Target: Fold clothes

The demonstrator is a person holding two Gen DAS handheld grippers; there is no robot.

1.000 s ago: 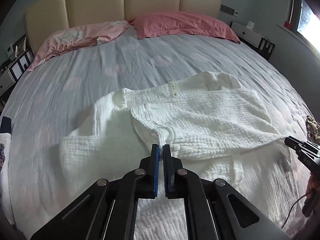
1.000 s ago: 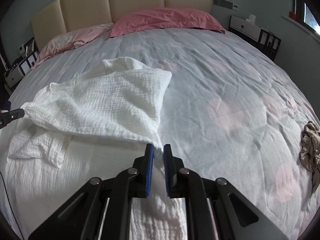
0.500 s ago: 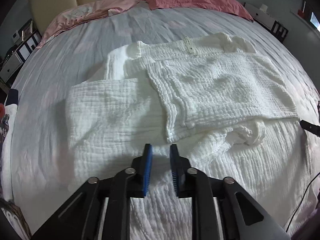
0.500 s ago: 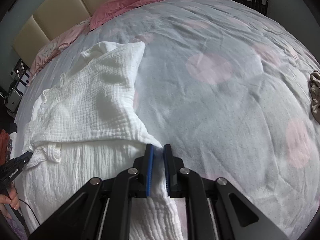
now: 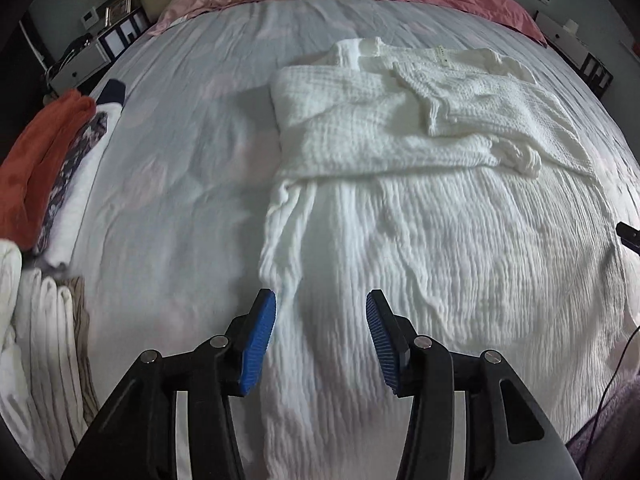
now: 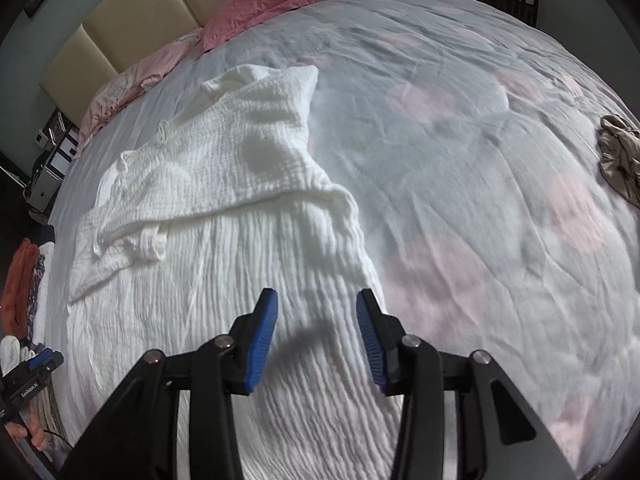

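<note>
Fingers of left gripper [image 5: 321, 330] and right gripper [image 6: 317, 326] just opened, seemingly above white garment [image 5: 420, 240].

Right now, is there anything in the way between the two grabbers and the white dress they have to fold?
No, nothing visible. The left gripper and the right gripper both hang open right over the white dress, whose sleeves are already folded in. The folded pile sits off at the bed's edge.

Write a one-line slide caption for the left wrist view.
Left tool open above a white garment on the bed, both sleeves folded across its chest.
</note>
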